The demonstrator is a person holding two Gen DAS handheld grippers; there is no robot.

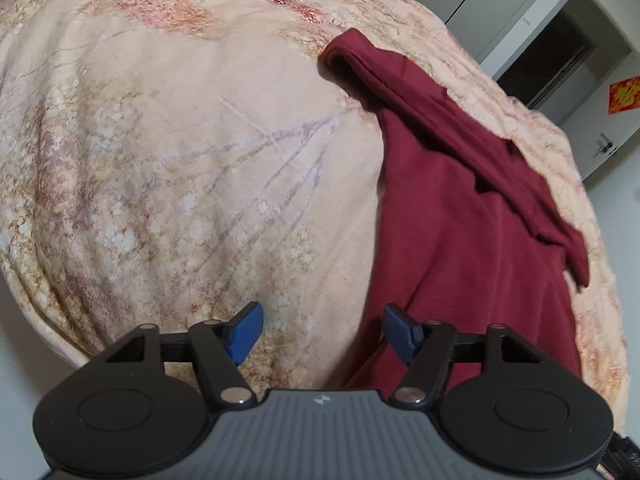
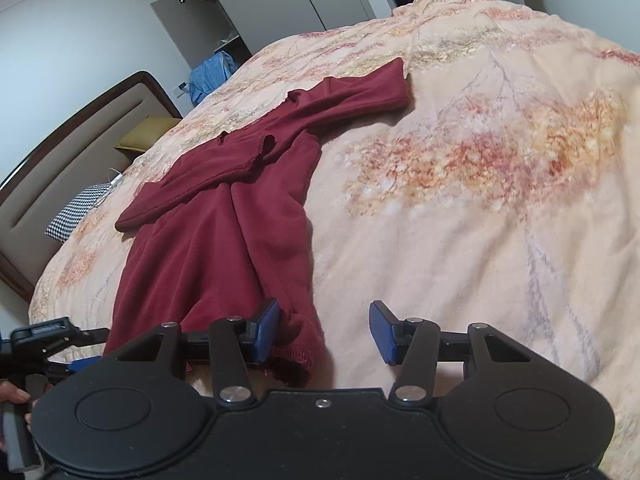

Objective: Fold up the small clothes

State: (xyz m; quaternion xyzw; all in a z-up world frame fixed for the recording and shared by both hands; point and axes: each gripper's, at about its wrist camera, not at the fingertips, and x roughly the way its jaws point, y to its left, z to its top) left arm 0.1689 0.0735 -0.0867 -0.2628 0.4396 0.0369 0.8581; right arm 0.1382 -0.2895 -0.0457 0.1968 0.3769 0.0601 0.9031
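A wide bed under a peach floral blanket (image 2: pixel 480 208) fills both views. On it lies a dark red knit long-sleeved garment (image 2: pixel 216 240), body flat, sleeves folded across its upper part. Only the right wrist view shows the padded brown headboard (image 2: pixel 60 168), a checkered cloth (image 2: pixel 76 212) and the left tongs (image 2: pixel 86 363) by the hem. Left tongs (image 1: pixel 323 334) and right tongs (image 2: pixel 324 334) gape wide, holding nothing.

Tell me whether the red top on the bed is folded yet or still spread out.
Only partly folded. The red top lies lengthwise on the blanket; one sleeve is across the body, the other sleeve sticks out sideways.
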